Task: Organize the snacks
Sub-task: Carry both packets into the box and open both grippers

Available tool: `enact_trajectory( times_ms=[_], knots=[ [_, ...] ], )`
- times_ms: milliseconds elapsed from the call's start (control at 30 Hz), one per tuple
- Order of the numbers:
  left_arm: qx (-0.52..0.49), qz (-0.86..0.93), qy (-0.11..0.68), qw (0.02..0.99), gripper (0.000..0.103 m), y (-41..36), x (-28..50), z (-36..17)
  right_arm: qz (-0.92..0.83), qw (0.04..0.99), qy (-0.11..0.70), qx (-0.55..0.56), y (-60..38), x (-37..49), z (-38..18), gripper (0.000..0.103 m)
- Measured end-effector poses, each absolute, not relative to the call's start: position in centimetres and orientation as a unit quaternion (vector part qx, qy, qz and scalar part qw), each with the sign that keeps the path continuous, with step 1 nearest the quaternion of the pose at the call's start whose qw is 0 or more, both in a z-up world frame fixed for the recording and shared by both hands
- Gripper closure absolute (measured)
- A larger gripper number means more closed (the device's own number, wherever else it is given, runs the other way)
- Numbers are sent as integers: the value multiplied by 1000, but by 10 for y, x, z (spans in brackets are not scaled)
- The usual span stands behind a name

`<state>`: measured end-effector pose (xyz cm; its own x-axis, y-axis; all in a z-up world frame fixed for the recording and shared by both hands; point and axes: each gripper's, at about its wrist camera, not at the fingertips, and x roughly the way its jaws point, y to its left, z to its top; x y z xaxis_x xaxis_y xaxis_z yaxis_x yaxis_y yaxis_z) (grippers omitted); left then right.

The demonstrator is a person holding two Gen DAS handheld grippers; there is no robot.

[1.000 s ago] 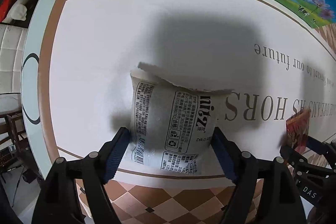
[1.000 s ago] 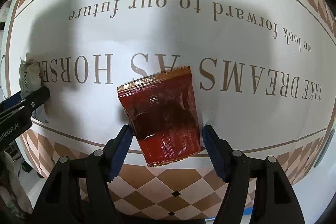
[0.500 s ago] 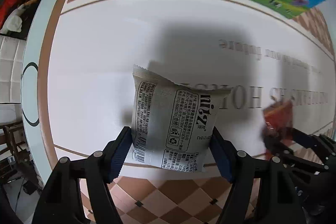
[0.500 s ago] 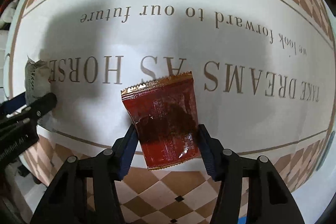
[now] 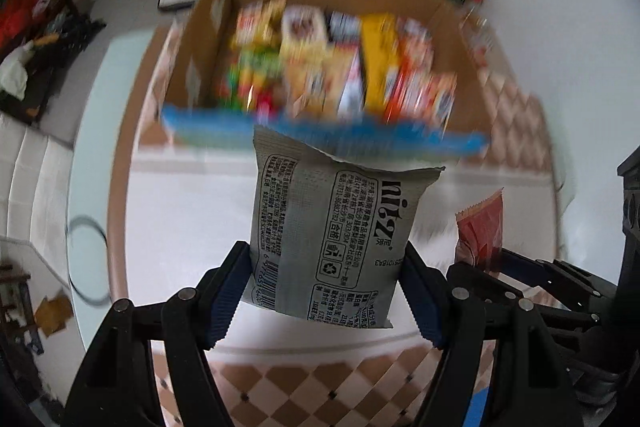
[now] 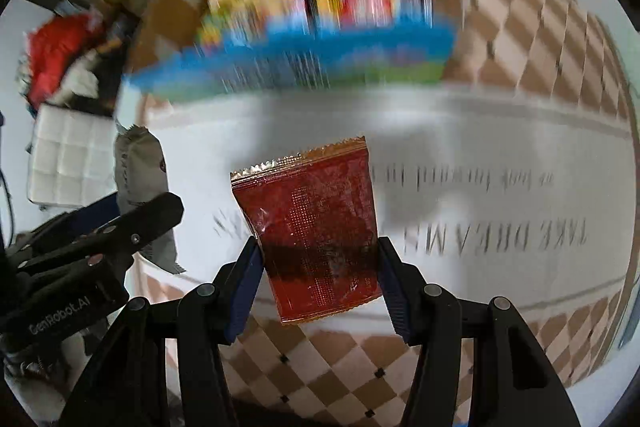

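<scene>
With the grey packet (image 5: 332, 239) clamped in the left gripper (image 5: 326, 297) and the red sachet (image 6: 316, 235) in the right gripper (image 6: 320, 285), both are held above the table (image 6: 500, 155) (carry step), and placement into the cardboard box (image 5: 320, 43) is judged next.

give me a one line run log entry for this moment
left gripper: shut on grey packet | right gripper: shut on red packet | box: ahead, holds snacks

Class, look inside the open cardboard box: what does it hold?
The cardboard box holds upright, colourful snack packets, packed tightly. Blur hides their labels, and the packets cover the bottom.
</scene>
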<state>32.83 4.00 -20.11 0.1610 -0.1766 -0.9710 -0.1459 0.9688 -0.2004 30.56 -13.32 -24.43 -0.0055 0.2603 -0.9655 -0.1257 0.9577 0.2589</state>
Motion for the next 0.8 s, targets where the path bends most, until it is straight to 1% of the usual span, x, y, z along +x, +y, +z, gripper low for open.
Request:
enact_trajectory(
  times_ms=[67,133,267,500,667,800],
  knots=[
    [-120,-12,638,761,32,40,357,-186,147,714,682,57,-135,335,-220,45],
    [-124,-14,633,764,32,42,386,-184,155,726,668,59,-129,363,-201,45],
    [-123,-13,639,759,32,63,447,-183,154,739,654,52,-114,420,-187,45],
    [-157,-20,702,695,32,87,538,-242,130,715,685,60,-100,520,-239,44],
    [-183,-33,740,646,32,89,578,-285,109,699,704,62,-96,557,-282,44],
    [-170,-45,748,640,32,84,597,-307,98,689,716,60,-95,577,-308,44]
  ],
)
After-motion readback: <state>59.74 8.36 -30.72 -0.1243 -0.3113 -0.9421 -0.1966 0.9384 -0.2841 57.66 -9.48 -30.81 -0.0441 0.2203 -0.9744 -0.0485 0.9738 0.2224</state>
